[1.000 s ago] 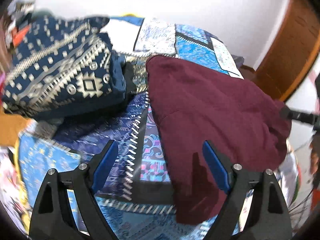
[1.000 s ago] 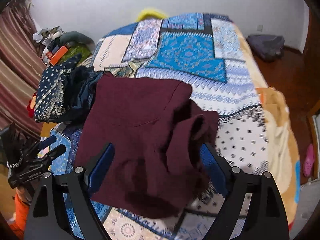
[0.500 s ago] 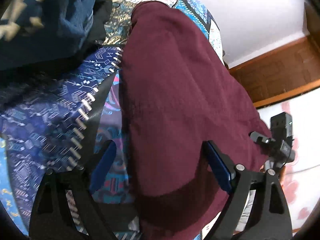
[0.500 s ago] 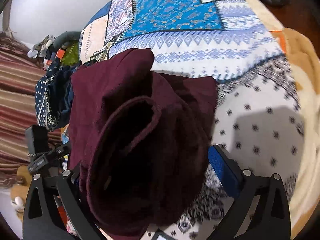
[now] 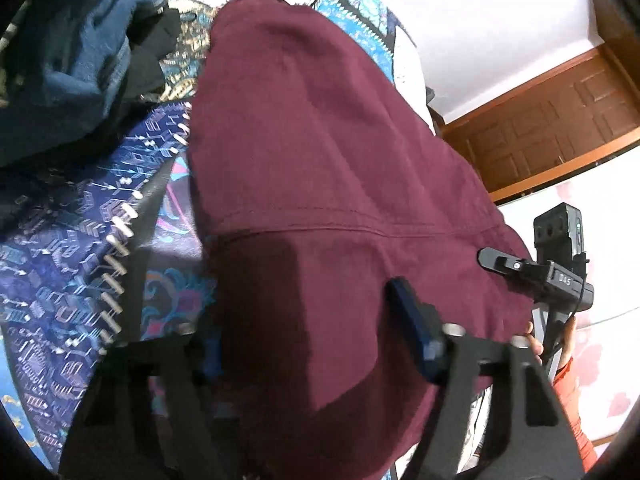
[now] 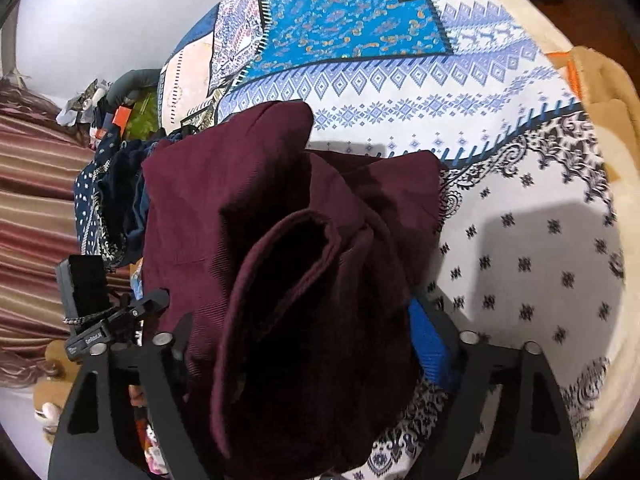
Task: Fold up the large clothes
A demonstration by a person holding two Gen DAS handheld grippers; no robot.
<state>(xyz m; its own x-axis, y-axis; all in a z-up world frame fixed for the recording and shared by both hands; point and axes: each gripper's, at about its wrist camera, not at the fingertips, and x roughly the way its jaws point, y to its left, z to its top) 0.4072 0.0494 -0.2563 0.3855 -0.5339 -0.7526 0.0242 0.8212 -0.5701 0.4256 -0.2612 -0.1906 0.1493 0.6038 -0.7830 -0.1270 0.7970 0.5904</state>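
Note:
A large maroon garment (image 5: 320, 140) lies on the patchwork quilt (image 5: 80, 260) of a bed. My left gripper (image 5: 312, 336) is low over its near hem. The jaws are closing, with flat cloth between the blue pads (image 5: 412, 320) and no pinch showing. In the right wrist view the same garment (image 6: 240, 200) is bunched into a thick fold that fills my right gripper (image 6: 304, 340). Its jaws are closing too: the right blue pad (image 6: 428, 344) touches the cloth and the left pad is hidden behind it. Each view shows the other gripper at the garment's side.
A heap of dark blue patterned clothes (image 5: 60, 80) lies just left of the garment, also seen from the right wrist (image 6: 108, 200). White patterned quilt (image 6: 520, 260) stretches to the right. A wooden door (image 5: 560, 120), a striped curtain (image 6: 32, 200) and clutter border the bed.
Both grippers have dropped and tilted down onto the maroon garment, which now fills the views. Both pairs of jaws have narrowed, the right one around the bunched fold.

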